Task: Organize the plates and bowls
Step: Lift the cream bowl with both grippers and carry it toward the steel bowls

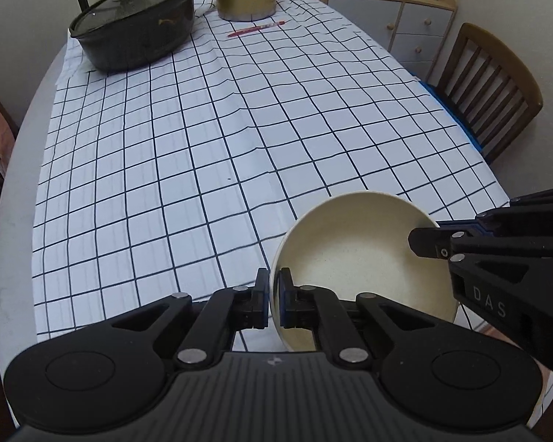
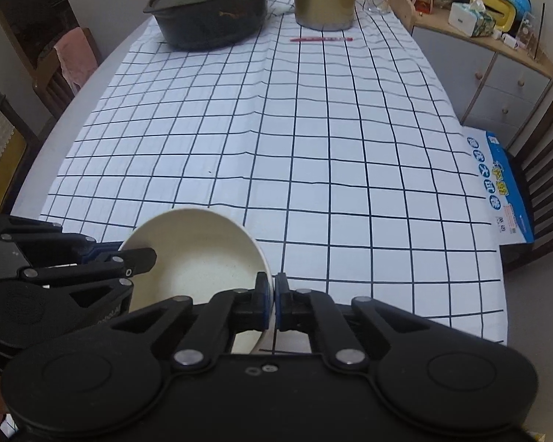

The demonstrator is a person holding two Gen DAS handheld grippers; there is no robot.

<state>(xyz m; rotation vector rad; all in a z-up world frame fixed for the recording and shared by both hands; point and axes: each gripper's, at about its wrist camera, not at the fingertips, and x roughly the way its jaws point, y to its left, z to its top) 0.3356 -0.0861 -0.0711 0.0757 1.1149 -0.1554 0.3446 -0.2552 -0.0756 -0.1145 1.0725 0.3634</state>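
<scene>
A cream bowl (image 1: 365,261), opening facing up, is held above the near edge of the checked tablecloth (image 1: 203,140). The left gripper (image 1: 273,302) pinches its left rim, the right gripper (image 2: 273,304) its right rim. Grippers hide its underside.

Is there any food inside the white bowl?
No. The white bowl looks empty, with only bare speckled cream surface showing. The left gripper and right gripper each pinch its rim and hide small parts of the inside.
</scene>
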